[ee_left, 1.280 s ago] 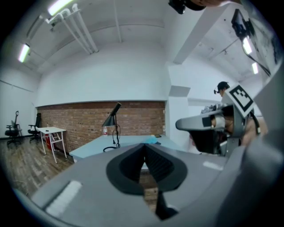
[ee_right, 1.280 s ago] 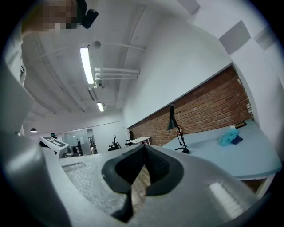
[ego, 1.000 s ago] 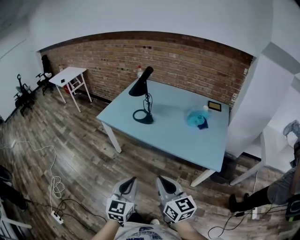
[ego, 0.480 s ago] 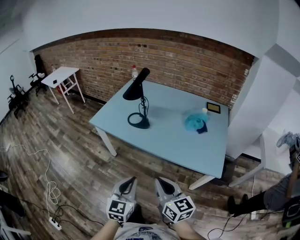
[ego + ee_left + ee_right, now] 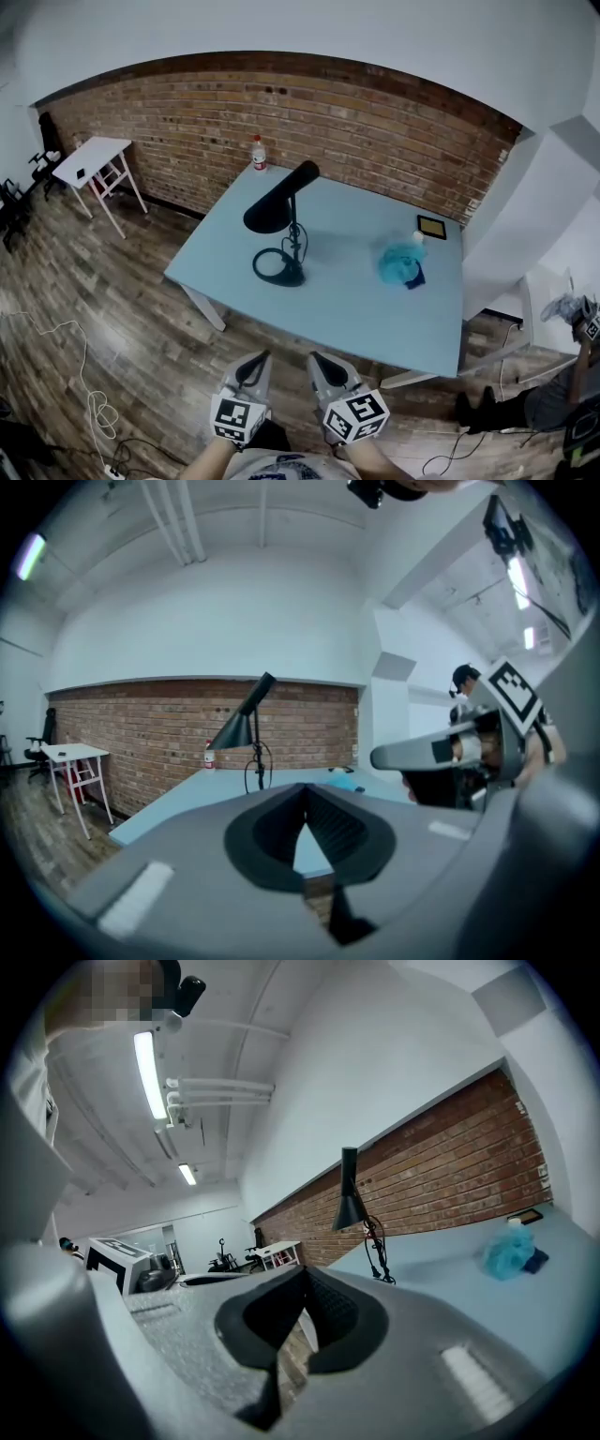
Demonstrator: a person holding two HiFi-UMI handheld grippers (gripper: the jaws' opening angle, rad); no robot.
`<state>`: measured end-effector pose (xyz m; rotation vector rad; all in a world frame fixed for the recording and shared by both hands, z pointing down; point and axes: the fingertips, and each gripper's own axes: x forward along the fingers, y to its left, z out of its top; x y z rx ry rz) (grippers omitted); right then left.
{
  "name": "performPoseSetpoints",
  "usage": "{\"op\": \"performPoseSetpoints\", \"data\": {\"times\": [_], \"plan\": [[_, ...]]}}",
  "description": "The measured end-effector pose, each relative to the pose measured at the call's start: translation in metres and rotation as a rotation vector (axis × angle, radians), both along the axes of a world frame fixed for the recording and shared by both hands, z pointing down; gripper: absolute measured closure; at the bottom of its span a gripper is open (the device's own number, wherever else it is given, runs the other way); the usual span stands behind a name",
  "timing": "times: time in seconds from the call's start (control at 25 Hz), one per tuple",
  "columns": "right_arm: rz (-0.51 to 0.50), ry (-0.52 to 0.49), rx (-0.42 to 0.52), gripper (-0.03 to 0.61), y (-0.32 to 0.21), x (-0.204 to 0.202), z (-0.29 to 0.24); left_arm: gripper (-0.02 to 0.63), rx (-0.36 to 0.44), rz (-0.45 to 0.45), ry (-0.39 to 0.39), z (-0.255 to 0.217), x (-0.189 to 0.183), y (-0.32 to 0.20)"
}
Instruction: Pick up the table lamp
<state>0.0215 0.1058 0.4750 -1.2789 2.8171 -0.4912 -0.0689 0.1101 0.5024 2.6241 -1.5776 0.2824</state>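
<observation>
A black table lamp (image 5: 284, 220) with a cone shade and a ring base stands upright on the left half of a pale blue rectangular table (image 5: 356, 300), in front of a red brick wall (image 5: 375, 122). Its cord is looped loosely about the thin stem. The left gripper (image 5: 257, 363) and right gripper (image 5: 322, 362) are held low and side by side at the person's waist, over the wooden floor and well apart from the table's near edge. Both point towards the lamp, which suggests an approach not yet finished. Each gripper's jaws are pressed together at the tips with nothing between them. They would have to part before the stem, the likeliest place to take hold, could be gripped. A crumpled light blue bag (image 5: 401, 262) lies to the lamp's right, clear of it.
</observation>
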Motion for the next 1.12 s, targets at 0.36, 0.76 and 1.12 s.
{"op": "performPoseSetpoints", "data": {"times": [0.36,0.76,1.12], "plan": [[0.081,0.019,-0.011,0.58,-0.089,-0.068,0.001,0.621,-0.026,0.076,0.022,0.003,-0.063,-0.091],[0.18,0.026,-0.022,0.58,-0.133,-0.092,0.005,0.623,-0.039,0.155,0.04,0.012,-0.091,-0.141],[0.227,0.059,-0.041,0.58,-0.145,-0.077,0.007,0.623,-0.052,0.188,0.079,0.014,-0.081,-0.163]]}}
